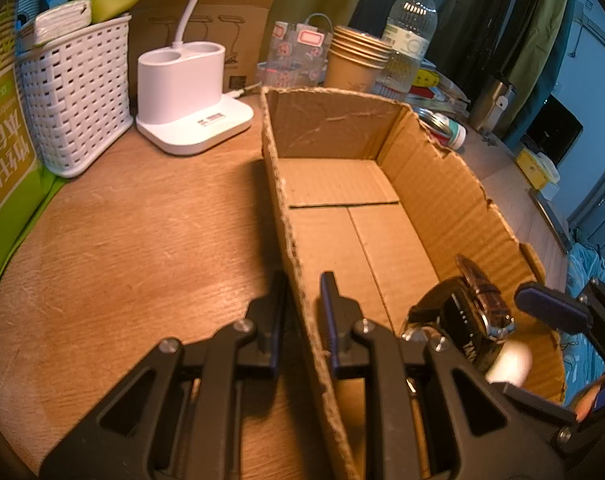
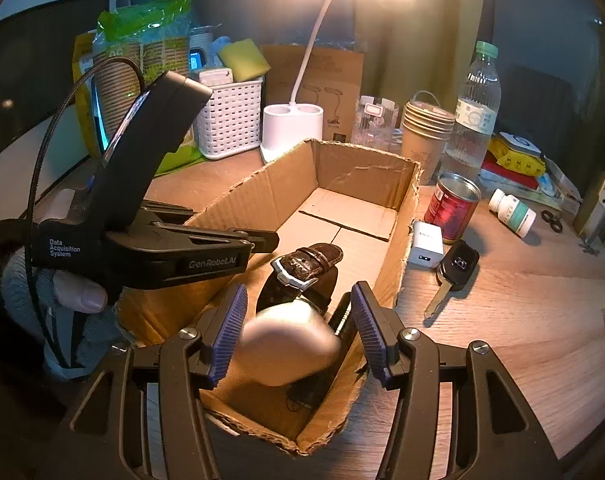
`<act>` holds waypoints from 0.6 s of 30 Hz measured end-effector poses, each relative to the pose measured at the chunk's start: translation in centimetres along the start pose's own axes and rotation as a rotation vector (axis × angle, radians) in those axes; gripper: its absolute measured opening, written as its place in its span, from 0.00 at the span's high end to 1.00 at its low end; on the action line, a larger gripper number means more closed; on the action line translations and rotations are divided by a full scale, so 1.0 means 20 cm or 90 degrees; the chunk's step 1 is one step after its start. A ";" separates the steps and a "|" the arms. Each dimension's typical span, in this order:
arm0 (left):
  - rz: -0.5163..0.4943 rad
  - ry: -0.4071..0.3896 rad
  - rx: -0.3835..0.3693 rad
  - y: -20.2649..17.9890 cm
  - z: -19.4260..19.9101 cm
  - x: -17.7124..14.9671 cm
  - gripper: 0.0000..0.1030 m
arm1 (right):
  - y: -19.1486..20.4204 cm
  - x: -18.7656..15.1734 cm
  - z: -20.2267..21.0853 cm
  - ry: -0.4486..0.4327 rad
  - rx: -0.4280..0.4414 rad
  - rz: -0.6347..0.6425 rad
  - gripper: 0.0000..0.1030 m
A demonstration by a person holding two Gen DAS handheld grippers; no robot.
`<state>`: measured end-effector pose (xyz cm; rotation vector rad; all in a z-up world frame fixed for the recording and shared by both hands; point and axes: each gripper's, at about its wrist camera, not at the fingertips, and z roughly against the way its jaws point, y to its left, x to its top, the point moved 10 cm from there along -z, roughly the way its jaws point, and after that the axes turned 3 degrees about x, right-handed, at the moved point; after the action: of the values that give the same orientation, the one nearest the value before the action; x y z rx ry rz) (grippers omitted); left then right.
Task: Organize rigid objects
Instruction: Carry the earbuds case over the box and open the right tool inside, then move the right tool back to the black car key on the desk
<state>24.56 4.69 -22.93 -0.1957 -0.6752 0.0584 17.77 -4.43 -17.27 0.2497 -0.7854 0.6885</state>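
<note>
Clearly "GenRobot.AI", "Data Acquisition System" on left gripper [image 2: 262,240].

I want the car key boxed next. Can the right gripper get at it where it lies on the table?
Probably yes. The car key lies flat on bare table outside the cardboard box, with nothing over it. The right gripper is over the box, its fingers apart around a blurred white object.
</note>
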 end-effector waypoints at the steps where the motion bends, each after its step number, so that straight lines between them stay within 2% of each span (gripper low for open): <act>1: 0.000 0.000 0.000 0.00 0.00 0.00 0.83 | 0.00 0.00 0.00 -0.001 -0.002 0.001 0.43; 9: 0.000 0.000 0.000 0.00 0.00 0.00 0.83 | -0.04 0.04 0.05 -0.024 -0.012 -0.011 0.43; 18: 0.000 0.000 0.000 0.00 0.00 0.00 0.83 | -0.19 0.05 0.12 -0.044 -0.048 -0.045 0.43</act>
<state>24.56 4.69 -22.94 -0.1958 -0.6755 0.0584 19.49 -7.92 -14.72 0.2328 -0.8625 0.5850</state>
